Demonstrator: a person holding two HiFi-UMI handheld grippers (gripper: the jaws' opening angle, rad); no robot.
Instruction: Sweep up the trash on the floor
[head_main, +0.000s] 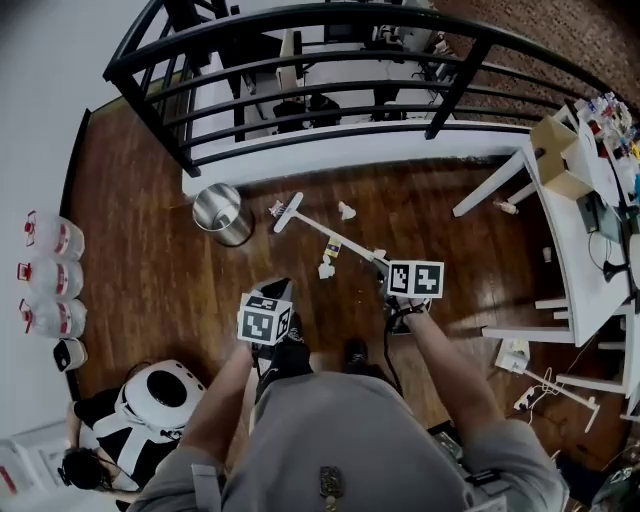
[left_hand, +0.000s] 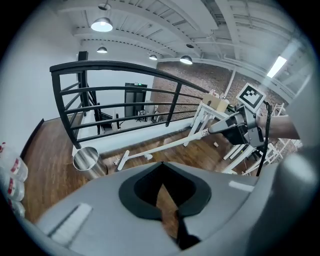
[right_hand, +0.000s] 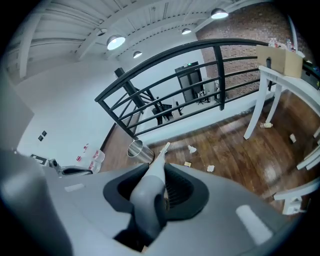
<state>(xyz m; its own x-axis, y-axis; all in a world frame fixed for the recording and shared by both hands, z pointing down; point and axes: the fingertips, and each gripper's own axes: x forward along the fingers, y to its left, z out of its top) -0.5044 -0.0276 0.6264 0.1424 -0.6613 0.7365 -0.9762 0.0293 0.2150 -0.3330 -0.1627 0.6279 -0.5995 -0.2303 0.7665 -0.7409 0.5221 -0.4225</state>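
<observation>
My right gripper (head_main: 388, 266) (right_hand: 152, 186) is shut on the white handle of a broom (head_main: 335, 240). The broom slants away to its head (head_main: 287, 212) (right_hand: 164, 147), which rests on the wood floor beside a shiny metal bin (head_main: 222, 213) (right_hand: 137, 149). Paper scraps (head_main: 327, 268) (right_hand: 210, 168) lie along the handle, one more scrap (head_main: 345, 210) past the head. My left gripper (head_main: 272, 293) (left_hand: 162, 192) hovers to the left of the broom, jaws together, nothing seen between them. The left gripper view shows the broom head (left_hand: 122, 160) and the bin (left_hand: 87, 160).
A black railing (head_main: 330, 95) closes the far side. White tables (head_main: 560, 250) with a cardboard box (head_main: 562, 155) stand at the right, and a scrap (head_main: 505, 207) lies under them. Water jugs (head_main: 50, 280) line the left wall. A white-and-black object (head_main: 158, 392) sits at the lower left.
</observation>
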